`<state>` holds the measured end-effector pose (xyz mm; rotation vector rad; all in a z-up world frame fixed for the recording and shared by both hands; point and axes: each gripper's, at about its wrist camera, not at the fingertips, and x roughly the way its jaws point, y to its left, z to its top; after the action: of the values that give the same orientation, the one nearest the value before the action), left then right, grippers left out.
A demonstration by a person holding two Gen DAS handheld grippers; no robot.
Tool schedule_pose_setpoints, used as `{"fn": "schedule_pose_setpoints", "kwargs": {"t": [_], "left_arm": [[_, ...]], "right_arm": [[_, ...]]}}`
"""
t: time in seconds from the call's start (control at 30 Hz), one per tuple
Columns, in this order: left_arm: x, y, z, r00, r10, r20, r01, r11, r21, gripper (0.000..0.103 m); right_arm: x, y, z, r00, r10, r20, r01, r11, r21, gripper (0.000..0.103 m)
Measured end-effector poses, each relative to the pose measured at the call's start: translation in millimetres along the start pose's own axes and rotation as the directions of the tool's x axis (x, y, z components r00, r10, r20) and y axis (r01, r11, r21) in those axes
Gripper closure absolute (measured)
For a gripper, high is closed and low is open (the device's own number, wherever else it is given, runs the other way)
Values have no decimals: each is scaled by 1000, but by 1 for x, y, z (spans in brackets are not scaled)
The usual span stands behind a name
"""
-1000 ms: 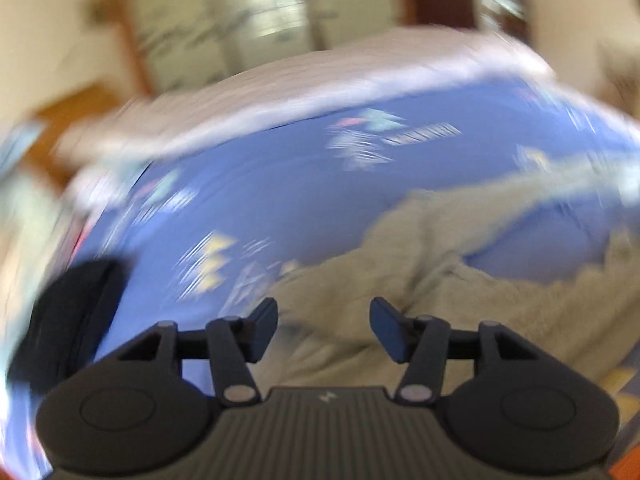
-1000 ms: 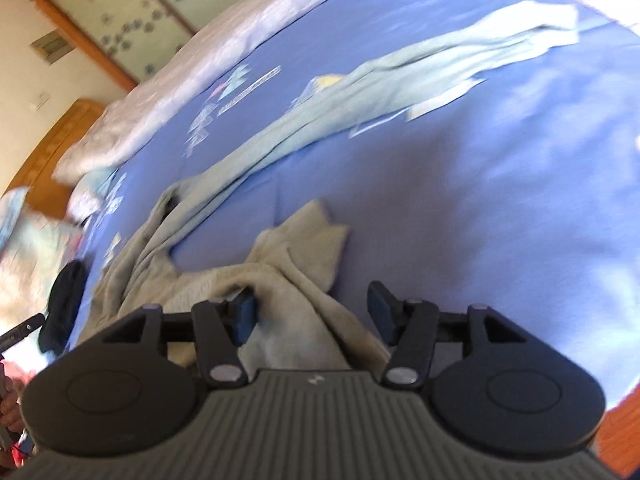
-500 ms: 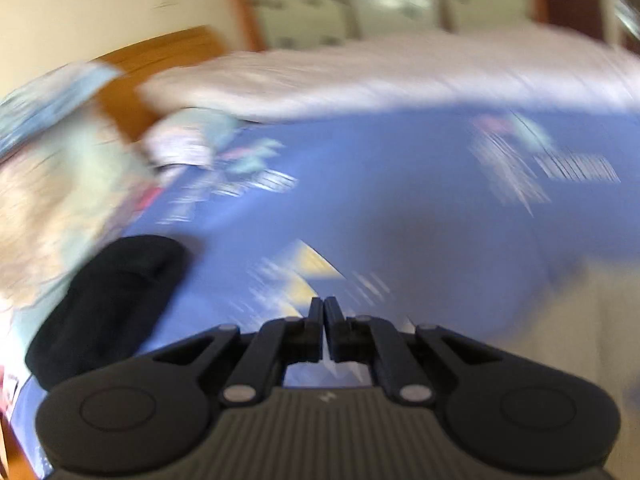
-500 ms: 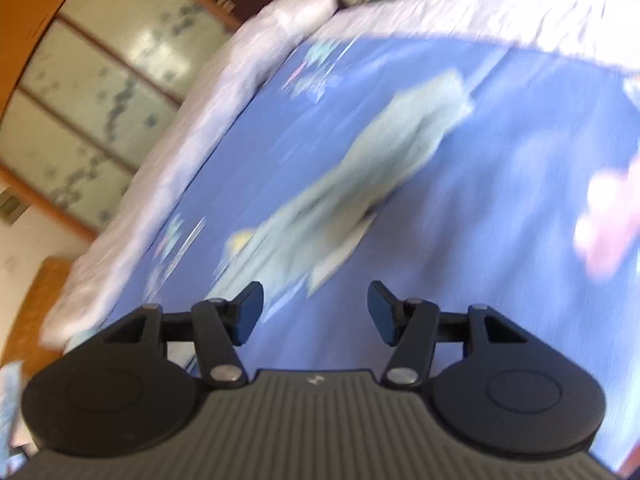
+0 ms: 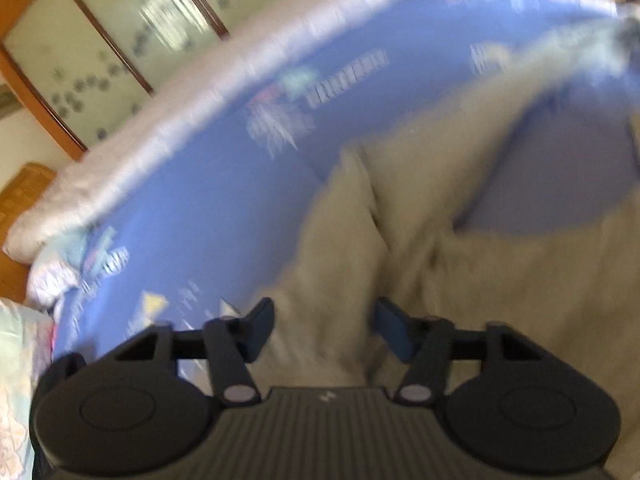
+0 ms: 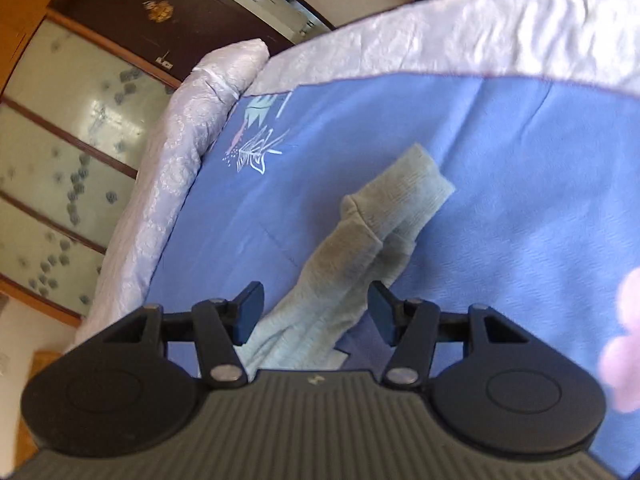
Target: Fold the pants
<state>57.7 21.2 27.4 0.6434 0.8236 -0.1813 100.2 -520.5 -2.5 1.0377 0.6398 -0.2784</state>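
Light grey-green pants [image 5: 460, 240] lie rumpled on a blue bedspread [image 5: 224, 184]. In the blurred left wrist view my left gripper [image 5: 324, 328] is open, just over the wide bunched part of the pants, with cloth between and below the fingers. In the right wrist view my right gripper [image 6: 314, 312] is open above one pant leg [image 6: 360, 248], whose ribbed cuff [image 6: 412, 184] lies ahead on the bedspread [image 6: 500, 140]. Neither gripper holds cloth.
A pale quilted border [image 6: 440, 44] and rolled edge [image 6: 188, 128] run along the far side of the bed. Wooden-framed frosted panels [image 6: 60, 140] and a dark door [image 6: 160, 12] stand beyond. A patterned pillow [image 5: 16, 360] lies at left.
My left gripper has opened from shut and swung right over the pants. My right gripper has moved along the pant leg toward its cuff, staying open.
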Motion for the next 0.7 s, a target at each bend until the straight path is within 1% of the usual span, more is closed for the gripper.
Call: {"fn": "schedule_pose_setpoints", "kwargs": {"t": [0.03, 0.07, 0.1, 0.13, 0.17, 0.2, 0.23, 0.27, 0.33, 0.37, 0.4, 0.43, 0.47, 0.5, 0.53, 0.57, 0.6, 0.63, 0.67, 0.7], "left_arm": [[12, -1, -3, 999, 2, -43, -2, 1000, 6, 92], [17, 2, -4, 998, -14, -60, 13, 1000, -18, 91], [18, 14, -4, 998, -49, -51, 45, 996, -76, 92], [16, 30, 0, 996, -73, -42, 66, 987, -149, 92], [13, 50, 5, 997, -71, -28, 63, 976, -211, 92], [9, 69, 8, 997, -71, -5, 66, 958, -279, 93], [8, 88, 10, 998, -65, 16, 66, 934, -351, 94], [9, 107, 14, 999, -46, 21, 50, 908, -417, 94], [23, 143, 24, 1000, 6, -2, -6, 857, -515, 94], [32, 157, 32, 999, 42, -25, -49, 828, -558, 94], [44, 169, 38, 995, 88, -50, -100, 791, -603, 94], [56, 179, 43, 986, 147, -77, -162, 754, -637, 93], [67, 187, 45, 975, 196, -106, -217, 719, -660, 89], [80, 193, 44, 965, 214, -152, -259, 685, -681, 80], [93, 200, 40, 962, 186, -201, -273, 658, -702, 73], [102, 208, 32, 963, 139, -232, -267, 636, -725, 66], [104, 211, 22, 966, 87, -244, -245, 614, -751, 65], [101, 214, 9, 973, 43, -226, -207, 595, -776, 65], [92, 214, -3, 979, 25, -202, -177, 591, -787, 62], [81, 213, -14, 983, 22, -181, -158, 603, -782, 54]], "right_arm": [[6, 1, 0, 1000, 6, -21, -5, 1000, 13, 59], [12, 5, 0, 998, 23, -50, -23, 1000, 18, 93], [12, 12, -1, 998, 37, -57, -36, 999, 5, 99], [9, 22, -1, 998, 45, -43, -46, 999, -24, 99], [7, 35, 1, 998, 61, -21, -62, 996, -64, 99], [1, 45, 6, 997, 80, -2, -80, 993, -91, 99], [2, 55, 12, 995, 95, 14, -93, 990, -103, 99], [4, 67, 19, 994, 109, 33, -104, 989, -108, 99], [21, 87, 38, 991, 118, 68, -109, 987, -121, 99], [32, 97, 46, 990, 111, 84, -100, 988, -119, 98], [45, 105, 53, 990, 103, 99, -92, 989, -112, 92], [57, 110, 58, 990, 93, 103, -83, 991, -106, 89], [71, 113, 59, 994, 72, 88, -64, 994, -91, 63], [81, 112, 59, 997, 28, 74, -22, 997, -74, 32], [84, 110, 53, 996, -30, 80, 34, 998, -45, 30], [82, 104, 45, 996, -28, 80, 31, 999, -32, 30], [77, 97, 35, 999, 18, 51, -16, 999, -41, 31], [71, 91, 26, 998, 54, 11, -53, 997, -62, 32], [61, 85, 16, 997, 74, -32, -77, 993, -91, 32], [52, 80, 8, 993, 95, -64, -102, 988, -115, 32]]}}
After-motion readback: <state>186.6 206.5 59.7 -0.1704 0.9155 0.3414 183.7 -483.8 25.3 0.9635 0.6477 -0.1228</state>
